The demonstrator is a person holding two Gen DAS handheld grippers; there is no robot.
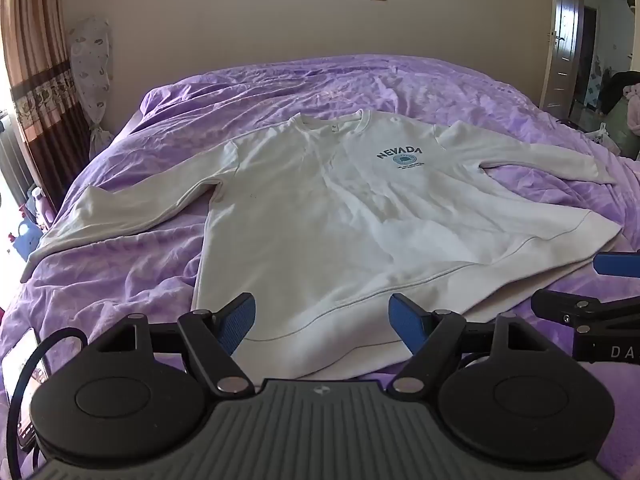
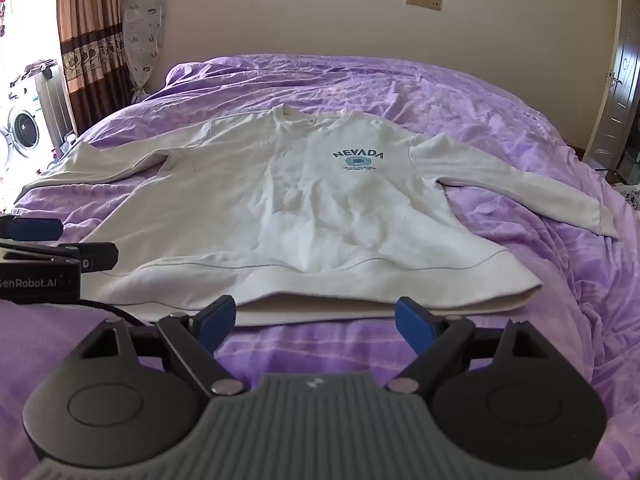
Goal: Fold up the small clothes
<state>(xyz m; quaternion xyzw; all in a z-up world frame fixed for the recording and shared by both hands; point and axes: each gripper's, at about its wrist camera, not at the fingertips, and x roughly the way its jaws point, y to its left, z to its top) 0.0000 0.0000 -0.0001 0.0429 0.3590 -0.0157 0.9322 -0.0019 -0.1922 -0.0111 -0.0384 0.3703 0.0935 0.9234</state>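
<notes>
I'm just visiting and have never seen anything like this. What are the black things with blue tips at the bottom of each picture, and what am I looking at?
Those are two hand-held grippers; a person holds one in each hand. Each carries a wide-angle camera looking forward along its jaws, so one picture comes from the left gripper and the other from the right gripper. The blue tips are the pads that pinch things. Both pairs of jaws stand wide open and hold nothing. Ahead lies a white sweatshirt printed NEVADA, spread flat, front up, sleeves out to both sides, on a bed with a purple cover. A phone lies at the left picture's lower left edge. Nothing is folded yet.
</notes>
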